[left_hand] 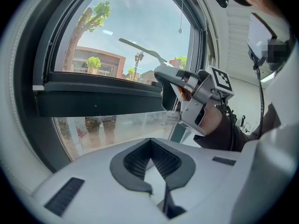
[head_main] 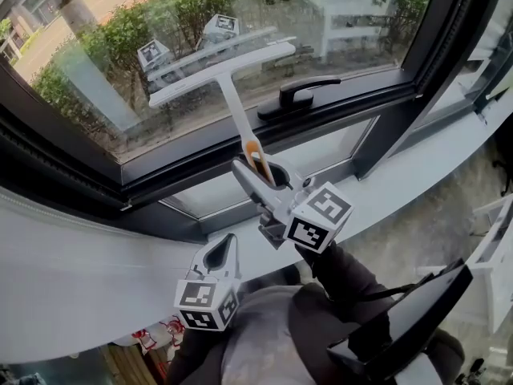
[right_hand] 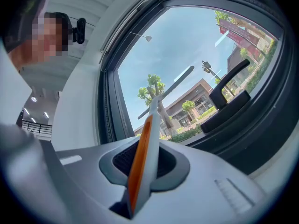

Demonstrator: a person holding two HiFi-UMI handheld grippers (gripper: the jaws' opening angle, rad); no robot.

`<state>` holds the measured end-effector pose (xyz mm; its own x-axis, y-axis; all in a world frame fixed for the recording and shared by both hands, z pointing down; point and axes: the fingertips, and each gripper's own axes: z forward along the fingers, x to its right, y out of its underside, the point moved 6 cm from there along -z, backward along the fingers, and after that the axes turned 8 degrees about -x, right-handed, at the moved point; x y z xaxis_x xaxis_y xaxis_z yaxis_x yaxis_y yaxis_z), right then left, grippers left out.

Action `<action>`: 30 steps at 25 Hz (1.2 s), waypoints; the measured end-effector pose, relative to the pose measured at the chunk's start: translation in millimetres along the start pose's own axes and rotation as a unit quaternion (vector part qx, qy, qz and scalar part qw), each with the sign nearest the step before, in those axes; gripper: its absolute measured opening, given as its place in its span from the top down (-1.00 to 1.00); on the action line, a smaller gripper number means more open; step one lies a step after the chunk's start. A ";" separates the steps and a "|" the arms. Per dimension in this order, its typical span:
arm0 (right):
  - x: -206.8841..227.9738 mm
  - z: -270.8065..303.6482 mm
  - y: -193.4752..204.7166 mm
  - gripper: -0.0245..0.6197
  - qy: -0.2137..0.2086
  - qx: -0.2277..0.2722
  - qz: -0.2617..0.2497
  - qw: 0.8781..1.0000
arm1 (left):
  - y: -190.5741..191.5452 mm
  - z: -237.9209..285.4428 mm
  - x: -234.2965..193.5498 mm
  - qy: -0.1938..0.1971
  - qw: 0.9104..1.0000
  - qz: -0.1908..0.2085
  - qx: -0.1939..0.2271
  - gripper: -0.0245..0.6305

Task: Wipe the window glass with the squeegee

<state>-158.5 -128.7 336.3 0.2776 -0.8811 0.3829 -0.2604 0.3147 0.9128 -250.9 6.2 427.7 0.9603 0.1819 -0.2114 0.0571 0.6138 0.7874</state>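
Squeegee point(head_main: 223, 70) at glass point(head_main: 112, 54), window handle point(head_main: 298, 95) just beside

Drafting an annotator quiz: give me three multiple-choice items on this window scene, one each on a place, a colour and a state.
1. Where is the squeegee blade? A) on the floor B) up at the window glass C) on a chair
2. The stripe on its handle is: A) blue B) orange C) green
3. The left gripper is: A) gripping a cloth B) gripping the squeegee C) empty, jaws together
Key: 1 B, the blade lies across the pane; 2 B, orange shows between the right gripper's jaws; 3 C, nothing sits between its closed jaws.
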 end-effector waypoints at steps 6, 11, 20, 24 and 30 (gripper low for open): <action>3.1 -4.2 7.8 0.79 0.004 -0.007 0.007 1.000 | 1.5 -1.2 2.4 -0.002 1.000 0.000 -0.001 0.93; 3.8 -10.2 12.9 0.79 0.007 -0.014 0.015 1.000 | 2.1 -4.7 8.8 -0.003 1.000 0.002 -0.001 0.93; 7.9 -14.6 23.8 0.79 0.015 -0.026 0.021 0.999 | 5.8 -6.0 14.0 -0.001 1.000 0.001 -0.003 0.93; 10.7 -15.8 29.8 0.80 0.016 -0.030 0.029 0.999 | 7.4 -5.4 14.5 -0.001 1.000 0.001 -0.006 0.93; 15.3 -18.5 38.5 0.79 0.018 -0.037 0.048 0.998 | 10.2 -4.2 14.5 -0.002 1.000 0.001 -0.011 0.93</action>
<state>-147.1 -123.6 380.0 0.2880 -0.8324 0.4734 -0.2190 0.4240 0.8788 -237.6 18.3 430.3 0.9614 0.1809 -0.2071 0.0483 0.6304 0.7748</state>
